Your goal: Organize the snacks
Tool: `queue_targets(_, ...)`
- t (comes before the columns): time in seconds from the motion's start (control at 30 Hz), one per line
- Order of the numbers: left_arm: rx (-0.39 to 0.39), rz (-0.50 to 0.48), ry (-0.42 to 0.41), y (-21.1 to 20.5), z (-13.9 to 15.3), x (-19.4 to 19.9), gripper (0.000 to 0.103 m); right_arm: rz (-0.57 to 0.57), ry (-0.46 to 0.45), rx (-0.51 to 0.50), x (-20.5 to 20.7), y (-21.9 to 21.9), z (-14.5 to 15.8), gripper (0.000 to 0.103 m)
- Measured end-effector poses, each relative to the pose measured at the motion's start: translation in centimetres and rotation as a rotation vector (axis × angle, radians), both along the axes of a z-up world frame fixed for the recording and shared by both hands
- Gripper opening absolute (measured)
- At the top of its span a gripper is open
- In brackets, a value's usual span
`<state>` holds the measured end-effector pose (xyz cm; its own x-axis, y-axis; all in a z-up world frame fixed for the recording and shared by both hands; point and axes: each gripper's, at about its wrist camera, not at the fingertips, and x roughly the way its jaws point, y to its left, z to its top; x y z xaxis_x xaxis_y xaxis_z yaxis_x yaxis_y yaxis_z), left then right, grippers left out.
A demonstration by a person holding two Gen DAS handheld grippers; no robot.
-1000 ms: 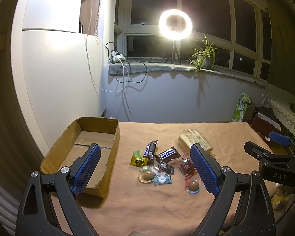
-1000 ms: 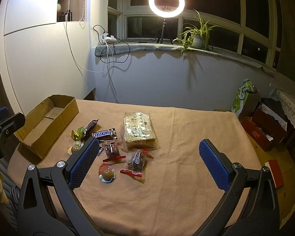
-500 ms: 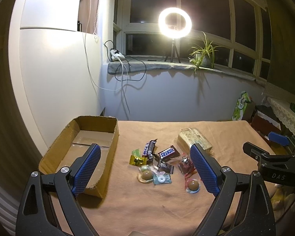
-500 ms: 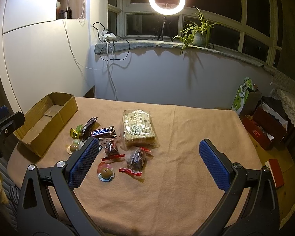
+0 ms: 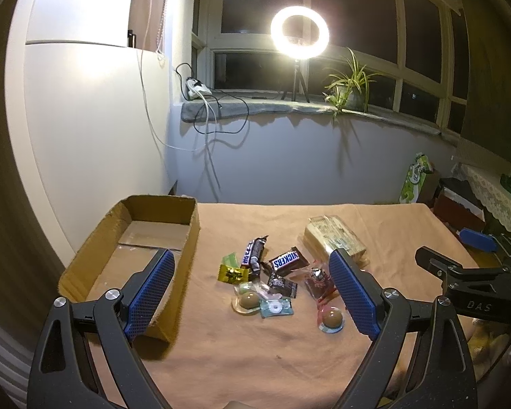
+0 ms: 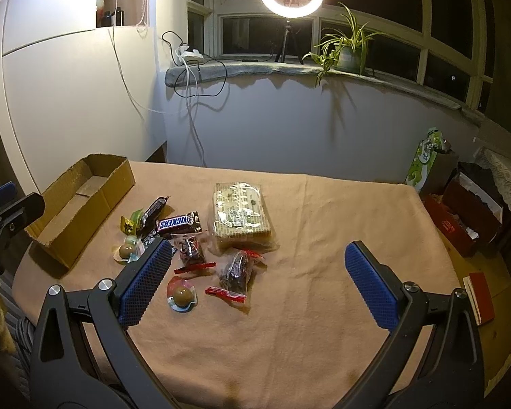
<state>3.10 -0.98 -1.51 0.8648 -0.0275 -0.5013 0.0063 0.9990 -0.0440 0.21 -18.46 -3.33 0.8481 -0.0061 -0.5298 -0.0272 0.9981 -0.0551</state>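
The cardboard box lies left of the snacks, wafer pack rightmost, all on the table.

An open, empty cardboard box sat at the table's left edge, while beside it lay a loose cluster of snacks: a Snickers bar, a wrapped cracker block and small clear-wrapped sweets.

My left wrist camera looks down from near the cardboard box, facing the window; my right one sits further right. Both share the snack pile on the table.
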Motion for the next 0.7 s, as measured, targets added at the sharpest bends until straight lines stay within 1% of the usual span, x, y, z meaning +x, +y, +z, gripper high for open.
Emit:
queue_targets(0.23, -0.012, -0.038, 0.064, -0.5, -1.4, 1.5, 0.092, 0.026, 0.046, -0.008, 1.4, -0.3, -0.8, 0.103)
queue_targets(0.4, -0.022, -0.080, 0.145, -1.2, -3.1, 3.2, 0.089, 0.068, 0.110, 0.011, 3.2, -0.9, -1.9, 0.103)
queue_targets(0.5, -0.040, -0.125, 0.203, -1.8, -4.0, 4.4, 0.084, 0.092, 0.178, 0.045, 4.9, -1.6, -2.6, 0.103)
queue_targets(0.57, -0.051, -0.162, 0.244, -2.3, -4.6, 5.5, 0.082, 0.117, 0.229, 0.085, 6.2, -2.1, -3.0, 0.103)
queue_targets(0.7, -0.104, -0.215, 0.336, -3.0, -5.3, 7.8, 0.075, 0.167, 0.319, 0.154, 9.1, -3.0, -3.8, 0.103)
